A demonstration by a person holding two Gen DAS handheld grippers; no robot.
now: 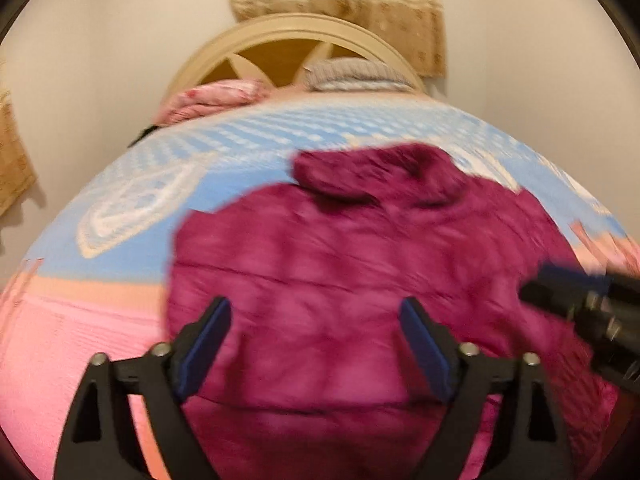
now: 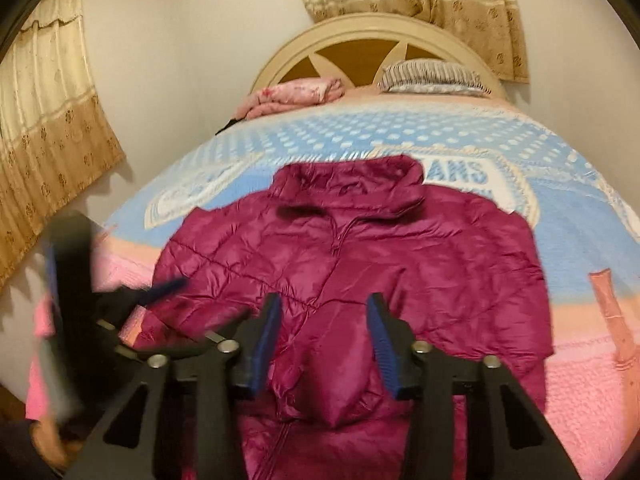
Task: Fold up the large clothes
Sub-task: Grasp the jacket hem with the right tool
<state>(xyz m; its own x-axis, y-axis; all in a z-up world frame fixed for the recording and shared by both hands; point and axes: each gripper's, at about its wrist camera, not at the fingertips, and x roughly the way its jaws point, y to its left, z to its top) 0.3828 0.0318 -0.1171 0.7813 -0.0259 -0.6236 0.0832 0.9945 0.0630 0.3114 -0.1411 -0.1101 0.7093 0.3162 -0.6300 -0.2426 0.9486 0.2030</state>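
A magenta quilted puffer jacket [image 2: 360, 264] lies front up on the bed, collar toward the headboard, with a sleeve folded across its middle. It fills the blurred left wrist view [image 1: 340, 280] too. My left gripper [image 1: 316, 320] is open and empty, above the jacket's lower body. My right gripper [image 2: 324, 316] is open and empty, above the folded sleeve near the zipper. The right gripper shows blurred at the right edge of the left wrist view [image 1: 576, 304]; the left gripper shows blurred at the left of the right wrist view [image 2: 120, 304].
The bed has a blue, white and pink blanket [image 2: 580, 232]. A folded pink blanket [image 2: 296, 94] and a striped pillow [image 2: 432, 74] lie by the cream headboard [image 2: 372, 30]. Beige curtains [image 2: 48, 128] hang on the walls.
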